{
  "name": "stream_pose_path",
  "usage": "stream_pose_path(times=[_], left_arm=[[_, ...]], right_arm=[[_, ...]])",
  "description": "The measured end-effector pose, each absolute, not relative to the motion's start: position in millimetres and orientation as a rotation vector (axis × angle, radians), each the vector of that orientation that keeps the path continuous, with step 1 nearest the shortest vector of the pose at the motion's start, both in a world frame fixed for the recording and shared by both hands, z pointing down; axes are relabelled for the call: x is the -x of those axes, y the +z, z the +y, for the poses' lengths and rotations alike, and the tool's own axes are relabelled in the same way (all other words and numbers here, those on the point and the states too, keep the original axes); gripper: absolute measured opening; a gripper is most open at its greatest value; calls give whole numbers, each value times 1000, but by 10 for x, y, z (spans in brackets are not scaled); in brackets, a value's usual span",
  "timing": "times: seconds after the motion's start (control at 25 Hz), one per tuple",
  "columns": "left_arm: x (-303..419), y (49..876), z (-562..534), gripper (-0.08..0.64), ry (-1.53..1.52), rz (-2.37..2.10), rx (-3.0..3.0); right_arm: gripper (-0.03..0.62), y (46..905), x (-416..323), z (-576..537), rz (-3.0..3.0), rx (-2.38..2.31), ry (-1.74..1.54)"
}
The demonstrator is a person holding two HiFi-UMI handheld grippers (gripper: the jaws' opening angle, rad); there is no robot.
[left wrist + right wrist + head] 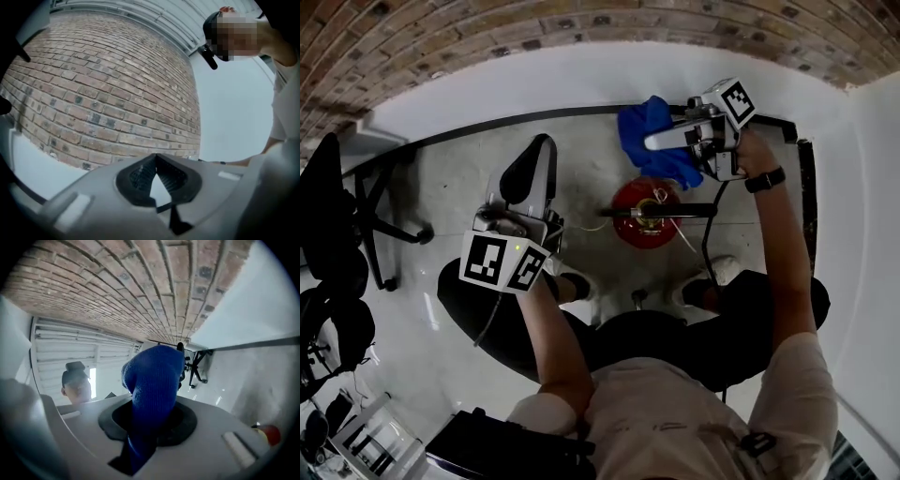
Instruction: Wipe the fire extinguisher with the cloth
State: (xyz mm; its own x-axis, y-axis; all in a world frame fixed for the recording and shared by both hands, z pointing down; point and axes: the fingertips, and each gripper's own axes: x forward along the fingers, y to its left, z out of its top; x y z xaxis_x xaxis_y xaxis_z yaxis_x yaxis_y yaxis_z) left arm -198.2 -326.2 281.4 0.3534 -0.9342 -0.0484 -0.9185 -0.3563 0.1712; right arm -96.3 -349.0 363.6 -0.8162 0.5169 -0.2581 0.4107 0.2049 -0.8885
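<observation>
Fingers (185, 420) of the right gripper (661, 141) are clamped on the blue cloth (152, 390), which stands out from between them as a thick bunch. The fingers (138, 180) of the left gripper (156, 161) meet at their tips, with nothing between them. This gripper is up in the air at the left, well apart from the extinguisher.

The grey floor (459, 187) carries everything. On it, near the white wall (534, 80) and between the person's two shoes, stands the red fire extinguisher (645, 230). It is upright, so its long axis is vertical and its top points to the head camera. Only the round shoulder and the valve show. The cloth hangs at its far side, toward the wall. In the head view its lower edge overlaps the red rim, but I cannot tell if it touches.

The black lever (656, 212) lies across the top, running left to right in the head view.

I judge the extinguisher to be heavy and stiff, with a smooth, rounded, rather slippery body, so it may rock if it is pushed high up. The neck or the lever looks the best place for the free left gripper to steady it. The cloth is light, soft and limp. It folds around the curve easily, and the grip on its bunched part looks secure.
</observation>
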Motion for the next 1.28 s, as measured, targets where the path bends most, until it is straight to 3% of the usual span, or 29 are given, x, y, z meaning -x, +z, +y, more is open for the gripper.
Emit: stream_pose_path(times=[0.28, 0.48, 0.76, 1.04, 1.28], left_arm=[[2001, 3079, -3233, 3, -145, -1684, -2438], [2100, 3178, -3318, 3, -141, -1727, -2390], [2047, 3210, -3367, 3, -201, -1681, -2368], [2078, 3032, -3202, 3, -236, -1732, -2375], [1934, 2846, -2839, 3, -268, -1745, -2404]], right_arm=[[80, 5063, 935, -3436, -2132, 759, 2057], [83, 6715, 743, -3347, -1992, 254, 2075], [89, 8200, 394, -3371, -1914, -344, 2179], [83, 8311, 166, -3451, -2043, -539, 1615], [83, 7063, -108, -4027, -2452, -894, 1415]])
